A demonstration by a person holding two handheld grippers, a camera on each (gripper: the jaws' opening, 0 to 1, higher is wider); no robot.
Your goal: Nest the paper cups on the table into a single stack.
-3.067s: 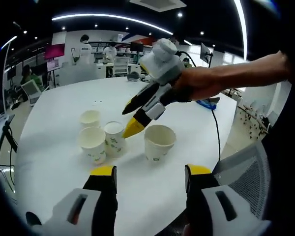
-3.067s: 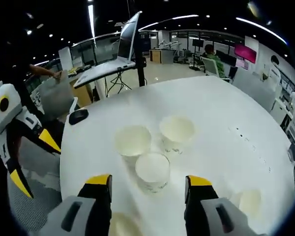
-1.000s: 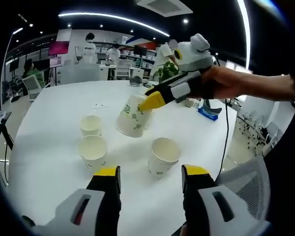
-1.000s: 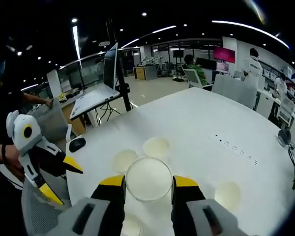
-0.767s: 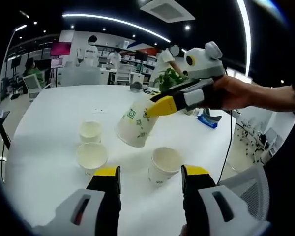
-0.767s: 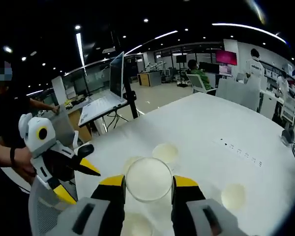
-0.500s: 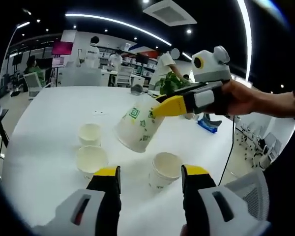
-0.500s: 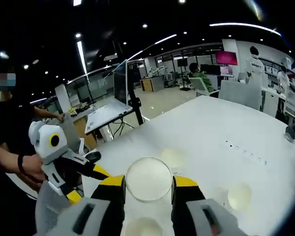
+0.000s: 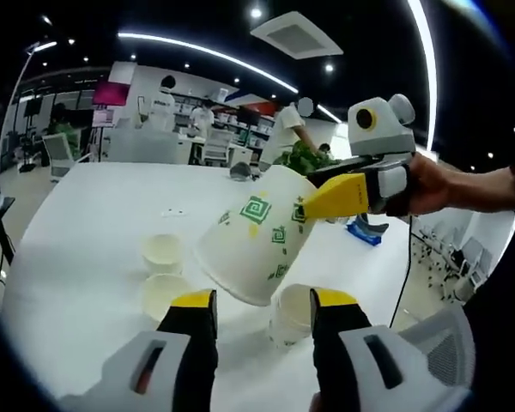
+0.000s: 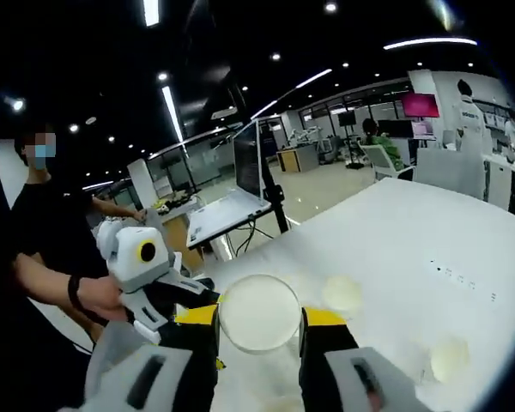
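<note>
A white paper cup with green square marks (image 9: 253, 245) hangs tilted in the air, its base toward my left gripper (image 9: 263, 300). My right gripper (image 9: 322, 199) comes in from the right and is shut on the cup's rim. The left jaws stand open just below the cup's base. In the right gripper view the cup's open mouth (image 10: 259, 312) sits between the jaws of my right gripper (image 10: 261, 318), with the left gripper (image 10: 182, 299) close behind it in a person's hand. Three more cups stand on the white table (image 9: 86, 223): two at the left (image 9: 161, 251) (image 9: 165, 294) and one behind the held cup (image 9: 290, 313).
The table's edge runs near the person (image 10: 43, 257) holding the grippers. An open laptop on a stand (image 10: 232, 206) is beyond that edge. Two cups (image 10: 342, 293) (image 10: 448, 356) show on the table's right part. Office desks and people stand far behind.
The right gripper has carried the cup up off the table and toward the left gripper, so it looms larger. The left jaws have narrowed slightly.
</note>
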